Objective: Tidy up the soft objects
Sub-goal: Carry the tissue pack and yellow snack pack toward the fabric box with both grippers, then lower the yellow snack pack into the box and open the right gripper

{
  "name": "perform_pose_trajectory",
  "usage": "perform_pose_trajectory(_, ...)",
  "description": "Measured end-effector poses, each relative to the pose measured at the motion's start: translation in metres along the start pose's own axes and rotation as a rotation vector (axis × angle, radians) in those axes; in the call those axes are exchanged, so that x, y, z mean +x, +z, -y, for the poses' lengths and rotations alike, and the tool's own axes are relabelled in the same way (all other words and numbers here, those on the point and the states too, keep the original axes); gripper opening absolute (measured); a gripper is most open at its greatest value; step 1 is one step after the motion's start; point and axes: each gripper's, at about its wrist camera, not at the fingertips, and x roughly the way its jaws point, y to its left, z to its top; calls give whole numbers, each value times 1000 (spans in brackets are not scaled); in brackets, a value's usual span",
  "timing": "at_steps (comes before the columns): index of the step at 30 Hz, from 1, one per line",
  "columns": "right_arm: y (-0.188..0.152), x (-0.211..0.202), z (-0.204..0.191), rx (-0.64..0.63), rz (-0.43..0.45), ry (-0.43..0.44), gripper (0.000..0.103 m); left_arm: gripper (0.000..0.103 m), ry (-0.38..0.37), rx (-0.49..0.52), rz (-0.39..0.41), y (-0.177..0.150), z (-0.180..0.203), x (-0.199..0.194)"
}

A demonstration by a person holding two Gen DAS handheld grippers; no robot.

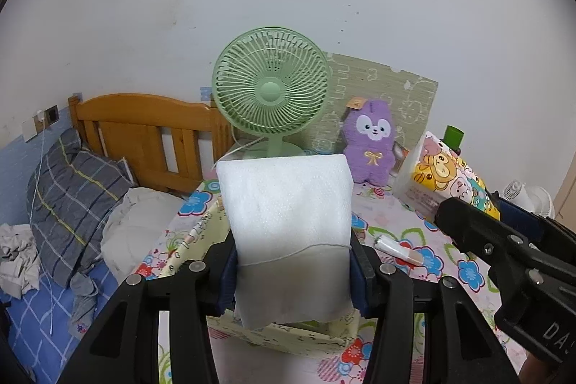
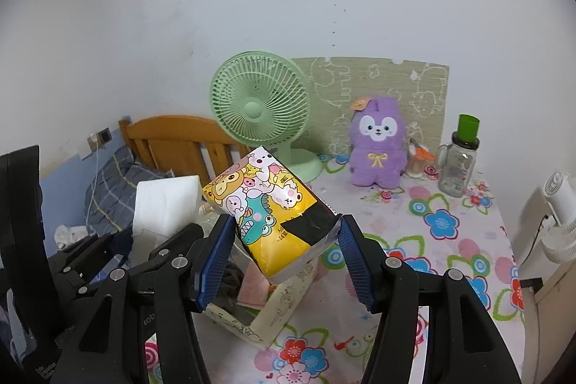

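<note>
Now the left hand-held gripper [image 1: 293, 272] pinches a white tissue pack [image 1: 288, 225]; the right hand-held gripper [image 2: 284, 258] pinches a cartoon tissue pack [image 2: 268, 211] above a box [image 2: 273, 308].

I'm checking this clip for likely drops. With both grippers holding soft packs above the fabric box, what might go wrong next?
1. The cartoon-printed yellow tissue pack sits tilted, pinched only near its lower end by the right gripper; it may slip.
2. The white tissue stack in the left gripper hides the cream fabric box below, so placement could miss.
3. The two grippers are close and may bump.
</note>
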Motion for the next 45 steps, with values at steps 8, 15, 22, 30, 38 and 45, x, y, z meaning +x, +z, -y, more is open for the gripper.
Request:
perform_pose_trajectory(8,-2,14,-6,-5,-26,16,62,51,19,-13,-10,0,-11,8)
perform_pose_trajectory(15,0,31,-17,-16,-50,44,62,51,41,-26,-19,-1,-22,16)
perform_pose_trajectory(22,0,48,-27,-26,-70,61,62,51,63,-38,-34,-1,-36,26)
perform_pose_trajectory(30,-1,65,-36,-31,-93,73,62,51,84,-44,-52,-3,-49,36)
perform_pose_trajectory(38,-3,78,-38,-37,-113,72,62,51,96,-45,-75,-4,-56,46)
perform_pose_trajectory(45,-5,94,-37,-37,-137,61,62,51,106,-43,-96,-7,-60,58)
